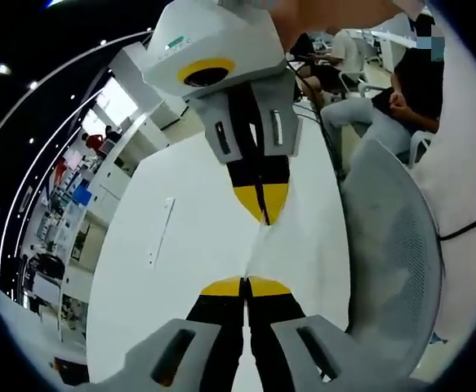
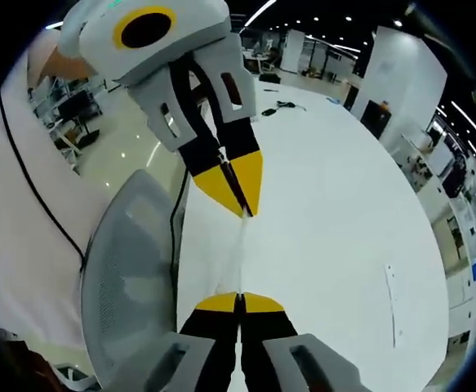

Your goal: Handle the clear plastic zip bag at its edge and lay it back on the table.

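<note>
Midway, you held the clear plastic zip bag stretched by its edge between both grippers, above the white table.

Your left gripper was clenched on the near end of the bag's edge, jaws pressed together, and your right gripper pinched the far end the same way; the right gripper view showed that pairing reversed, the right gripper low and the left gripper beyond. The bag read as a thin, nearly transparent strip, seemingly lifted off the table, though you couldn't tell for sure. A grey mesh chair stood just beside the table. Judging by this, the handling step was under way; next you would need to lower both ends evenly, then release.
</note>
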`<state>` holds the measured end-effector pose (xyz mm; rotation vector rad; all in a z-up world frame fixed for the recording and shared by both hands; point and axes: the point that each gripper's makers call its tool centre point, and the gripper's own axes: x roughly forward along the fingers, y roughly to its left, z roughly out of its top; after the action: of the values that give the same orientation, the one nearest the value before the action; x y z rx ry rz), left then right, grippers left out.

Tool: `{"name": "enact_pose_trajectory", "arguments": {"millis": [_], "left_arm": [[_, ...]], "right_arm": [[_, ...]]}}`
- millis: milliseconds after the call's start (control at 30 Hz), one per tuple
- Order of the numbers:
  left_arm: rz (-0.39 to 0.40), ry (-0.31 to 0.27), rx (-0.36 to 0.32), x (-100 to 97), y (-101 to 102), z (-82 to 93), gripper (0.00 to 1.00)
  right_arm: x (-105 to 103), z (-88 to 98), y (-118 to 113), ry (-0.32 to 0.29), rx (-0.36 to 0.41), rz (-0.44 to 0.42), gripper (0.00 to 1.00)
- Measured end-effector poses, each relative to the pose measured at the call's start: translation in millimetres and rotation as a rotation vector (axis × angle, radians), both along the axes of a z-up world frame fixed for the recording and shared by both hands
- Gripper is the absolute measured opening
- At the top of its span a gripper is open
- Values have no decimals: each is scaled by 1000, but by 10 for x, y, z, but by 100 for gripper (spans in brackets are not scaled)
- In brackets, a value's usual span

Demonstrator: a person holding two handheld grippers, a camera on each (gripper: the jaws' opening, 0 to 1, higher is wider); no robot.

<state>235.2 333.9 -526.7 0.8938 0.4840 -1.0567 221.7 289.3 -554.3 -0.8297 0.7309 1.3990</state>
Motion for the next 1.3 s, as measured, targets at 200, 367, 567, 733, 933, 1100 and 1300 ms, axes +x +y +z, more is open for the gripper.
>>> {"name": "enact_pose_trajectory", "arguments": {"millis": [200, 367, 567, 733, 933, 1100, 1300], "left_arm": [[3, 7, 0, -9, -4, -19, 0], [6, 1, -21, -1, -28, 28, 2], [-7, -14, -44, -11, -114, 104, 9], [-37, -23, -56, -66, -216, 162, 12], [-69, -28, -73, -143, -355, 248, 13], [-102, -23, -65, -219, -450, 242, 12], [-127, -13, -44, -267, -496, 195, 10]], "right_arm": [[21, -1, -13, -11, -4, -4, 0], [57, -1, -28, -21, -8, -6, 0], [45, -3, -27, -29, -16, -3, 0], [71, -7, -32, -38, -19, -8, 0], [52, 10, -32, -48, -24, -6, 0], [59, 24, -29, -55, -26, -8, 0], [54, 41, -12, -57, -24, -9, 0]]}}
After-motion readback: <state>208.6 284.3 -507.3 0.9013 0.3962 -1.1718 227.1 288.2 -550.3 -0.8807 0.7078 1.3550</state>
